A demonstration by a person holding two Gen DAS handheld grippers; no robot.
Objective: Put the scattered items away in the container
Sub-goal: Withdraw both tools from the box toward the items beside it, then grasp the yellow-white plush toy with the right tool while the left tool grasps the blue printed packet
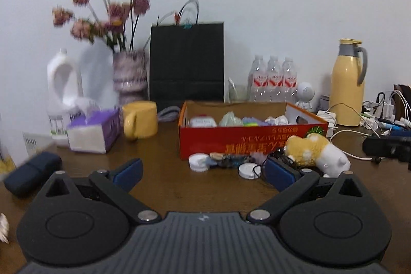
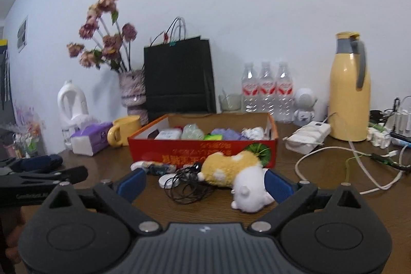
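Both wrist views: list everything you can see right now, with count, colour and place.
cardboard box: 1, red, table centre, small items inside
plush toy: 1, yellow-white, before box
earphone cable: 1, black, left of plush
round case: 1, white, before box
mug: 1, yellow, left of box
tissue pack: 1, purple, left of mug
vase of flowers: 1, pink, back left
paper bag: 1, black, behind box
water bottles: 3, clear, back
thermos: 1, yellow, back right
left gripper: open, empty
right gripper: open, plush toy partly between its fingers

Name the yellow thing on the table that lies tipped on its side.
The yellow-and-white plush toy, lying before the red cardboard box; the yellow mug and yellow thermos jug stand upright.
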